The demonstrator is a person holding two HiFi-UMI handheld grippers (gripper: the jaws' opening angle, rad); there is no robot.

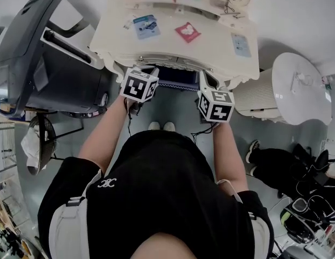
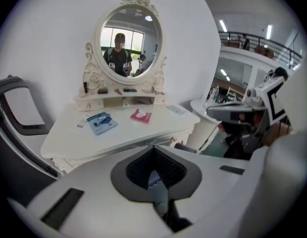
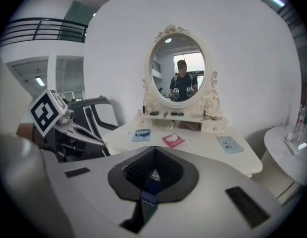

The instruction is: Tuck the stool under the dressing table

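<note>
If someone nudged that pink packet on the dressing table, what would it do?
The pink packet lies flat, so it would probably slide, not tip. It looks thin and soft, so likely light and floppy.

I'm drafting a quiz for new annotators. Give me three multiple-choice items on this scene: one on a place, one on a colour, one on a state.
1. Where does the pink packet lie? A on top of the dressing table; B on the floor; C in a drawer.
2. What colour is the dressing table? A black; B cream white; C red.
3. How do the jaws of the left tool stand? A wide apart; B closed on a packet; C together, empty.
Key: 1 A, it lies between the blue packet and the pale blue packet. 2 B, top and carved edge are cream. 3 C, the left gripper view shows them meeting with nothing between.
</note>
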